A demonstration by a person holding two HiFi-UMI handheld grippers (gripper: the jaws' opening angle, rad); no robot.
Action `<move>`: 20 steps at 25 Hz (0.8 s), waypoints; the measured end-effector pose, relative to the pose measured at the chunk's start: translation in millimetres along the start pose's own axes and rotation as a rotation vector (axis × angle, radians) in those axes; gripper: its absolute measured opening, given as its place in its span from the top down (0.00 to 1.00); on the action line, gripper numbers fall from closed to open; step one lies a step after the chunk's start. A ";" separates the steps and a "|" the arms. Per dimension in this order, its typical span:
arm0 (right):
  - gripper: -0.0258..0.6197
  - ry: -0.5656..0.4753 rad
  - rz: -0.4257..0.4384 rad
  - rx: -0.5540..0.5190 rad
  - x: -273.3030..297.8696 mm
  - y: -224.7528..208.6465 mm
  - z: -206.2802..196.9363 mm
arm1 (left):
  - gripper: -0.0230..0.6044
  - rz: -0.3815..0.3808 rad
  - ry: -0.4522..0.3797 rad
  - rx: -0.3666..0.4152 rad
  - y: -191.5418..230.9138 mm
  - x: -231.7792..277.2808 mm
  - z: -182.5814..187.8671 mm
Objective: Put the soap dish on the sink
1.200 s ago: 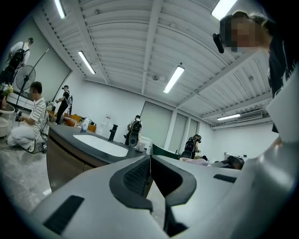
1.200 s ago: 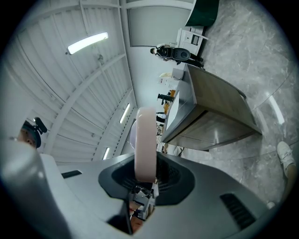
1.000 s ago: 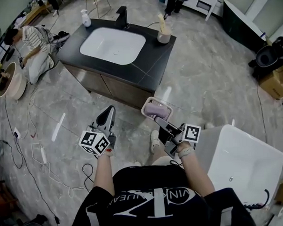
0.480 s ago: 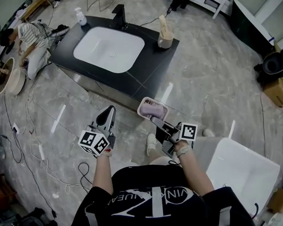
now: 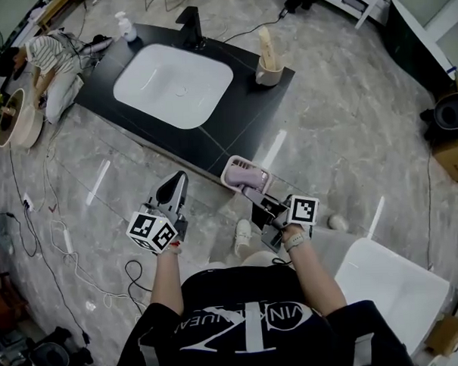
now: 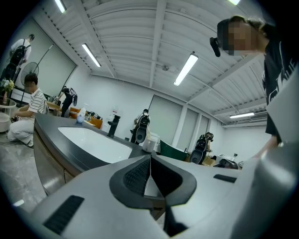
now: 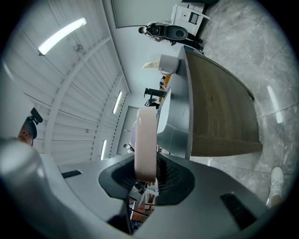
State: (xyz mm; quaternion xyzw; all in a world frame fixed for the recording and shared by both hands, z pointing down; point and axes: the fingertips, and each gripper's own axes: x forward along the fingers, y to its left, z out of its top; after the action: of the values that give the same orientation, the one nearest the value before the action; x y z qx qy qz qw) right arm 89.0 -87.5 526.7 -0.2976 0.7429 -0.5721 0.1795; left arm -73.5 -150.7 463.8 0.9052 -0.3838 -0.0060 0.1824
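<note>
- Both grippers have come closer to the sink (image 5: 172, 86) than they were a second ago. The soap dish (image 5: 242, 172) was short of the sink's dark counter (image 5: 245, 113) then; now it hangs just at that counter's near corner.
- My right gripper (image 5: 252, 191) has its fingers clamped on the rim of the dish, which the right gripper view shows edge-on between the pads. Something pale purple lies in the dish, probably soap.
- My left gripper (image 5: 177, 185) has its fingers pressed together with nothing between them, and it sits on the floor side of the counter's front edge.
- Progress, as I judge it: the dish is picked up and brought to the sink. I have yet to carry it over the counter, set it on the bare dark top beside the basin and let go.
- A faucet (image 5: 192, 27), a bottle (image 5: 124, 25) and a cup (image 5: 265, 63) stand at the far side of the sink.
- Writing: the white lettering on the black shirt (image 5: 250, 321) is upside down and partly cut off, so I cannot read it surely. The bottle's label is too small to read.
</note>
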 end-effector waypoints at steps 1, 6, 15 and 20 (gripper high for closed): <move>0.82 0.009 0.000 -0.005 0.7 -2.7 3.9 | 0.93 0.005 0.001 -0.001 -0.2 3.4 -1.4; 0.82 0.049 -0.019 0.003 5.9 -21.2 20.3 | 0.93 0.038 0.015 -0.007 0.5 19.2 -10.5; 0.82 0.095 -0.110 0.117 9.4 -52.0 23.3 | 0.93 0.070 0.042 -0.018 -15.6 20.9 -29.2; 0.82 0.105 -0.169 0.202 16.5 -65.0 20.3 | 0.93 0.077 0.069 -0.026 -17.9 22.5 -39.7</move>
State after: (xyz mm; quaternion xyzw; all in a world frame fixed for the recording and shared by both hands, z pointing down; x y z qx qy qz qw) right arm 104.3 -124.2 584.4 -0.3094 0.6622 -0.6718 0.1205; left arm -39.2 -142.0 497.7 0.8869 -0.4118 0.0270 0.2075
